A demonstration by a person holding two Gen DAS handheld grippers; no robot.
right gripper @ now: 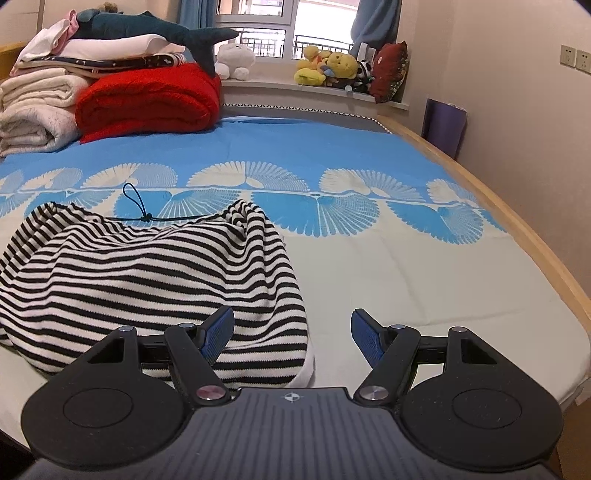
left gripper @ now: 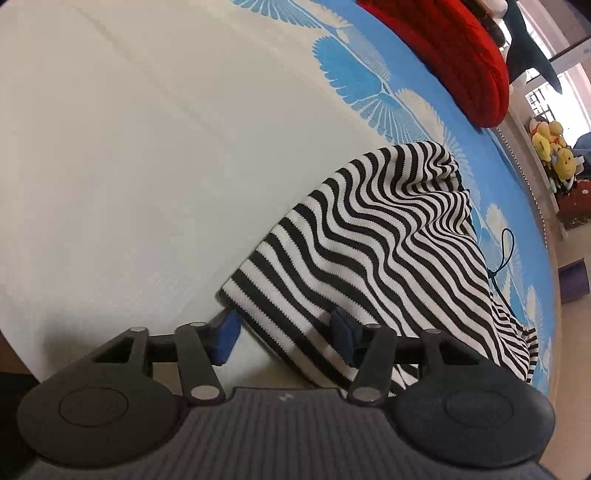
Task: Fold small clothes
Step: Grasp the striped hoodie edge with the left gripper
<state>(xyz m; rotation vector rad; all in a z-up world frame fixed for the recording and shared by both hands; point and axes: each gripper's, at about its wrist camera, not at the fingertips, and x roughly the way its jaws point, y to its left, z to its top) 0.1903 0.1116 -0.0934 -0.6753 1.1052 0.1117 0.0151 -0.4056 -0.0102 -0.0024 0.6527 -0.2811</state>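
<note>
1. Striped knit top [right gripper: 155, 280], black and white horizontal bands, is lying rumpled on the bed [right gripper: 406, 266], near its front edge, bunched into soft humps with wavy folds.
2. Left gripper [left gripper: 284, 338] is sitting at the top's near corner; its fingers are standing apart with the hem edge lying between the blue pads, one pad [left gripper: 226, 338] on the bare sheet, the other over the stripes. No pinch is visible, so not gripping.
3. Right gripper [right gripper: 293, 338] is hovering at the top's right edge; fingers are spread wide, holding nothing. Its left ribbed blue pad [right gripper: 218, 338] is showing over the striped fabric, the other over plain sheet.
4. Bedsheet is looking smooth, cream in front with faint crease lines, blue further back with a row of white and blue fan shapes.
5. Thin dark cord [right gripper: 147, 216] with a loop and a knot is lying just behind the top.
6. Folded red blanket [right gripper: 147, 99], fuzzy and thick, is sitting at the far end beside rolled cream towels [right gripper: 33, 110].
7. Plush shark [right gripper: 155, 33] is lying on the stacked linens.
8. Yellow plush toys [right gripper: 328, 68] are crowding the windowsill.
9. Light wooden bed frame [right gripper: 517, 225] is curving along the right side.
</note>
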